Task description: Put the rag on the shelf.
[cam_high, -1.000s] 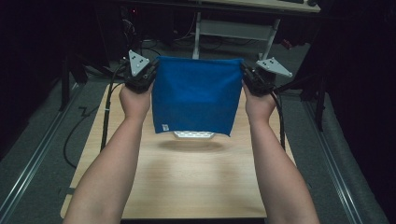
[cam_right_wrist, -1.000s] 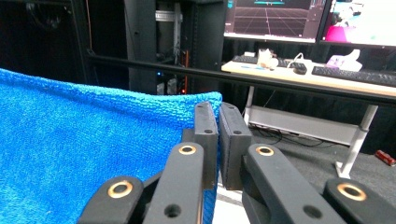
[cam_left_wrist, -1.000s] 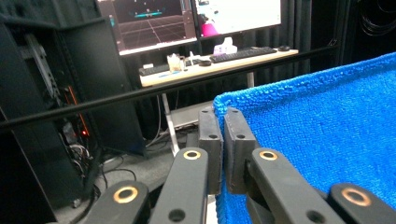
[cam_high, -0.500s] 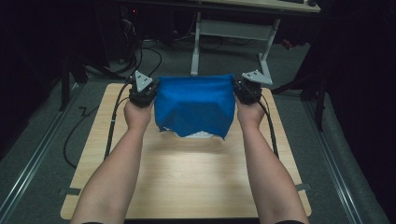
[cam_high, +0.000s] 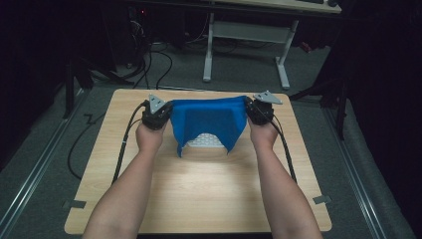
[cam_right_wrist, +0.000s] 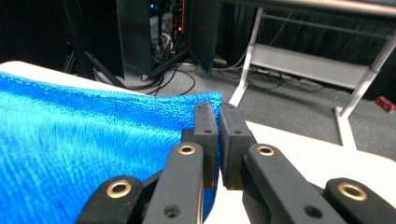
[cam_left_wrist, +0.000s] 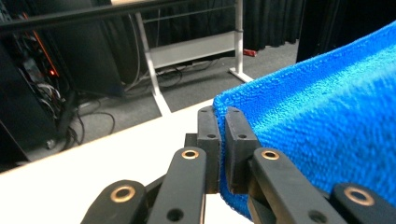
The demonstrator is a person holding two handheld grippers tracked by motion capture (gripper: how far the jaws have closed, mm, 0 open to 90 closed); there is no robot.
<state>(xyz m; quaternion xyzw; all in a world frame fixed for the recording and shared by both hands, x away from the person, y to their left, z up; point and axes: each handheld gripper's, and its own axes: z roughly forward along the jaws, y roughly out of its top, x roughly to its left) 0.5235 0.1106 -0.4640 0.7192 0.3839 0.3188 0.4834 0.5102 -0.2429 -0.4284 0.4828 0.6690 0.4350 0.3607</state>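
Now — blue towel (cam_high: pixel 209 119) over table (cam_high: pixel 199 194); desk frame (cam_high: pixel 249 35) beyond

Fingers (cam_right_wrist: pixel 218 122) pinch blue towel (cam_right_wrist: pixel 79 140) corner.

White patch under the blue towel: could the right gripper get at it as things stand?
Probably not. The right gripper is shut on a top corner of the blue towel, the left gripper on the other, and the towel hangs over part of the white patch.
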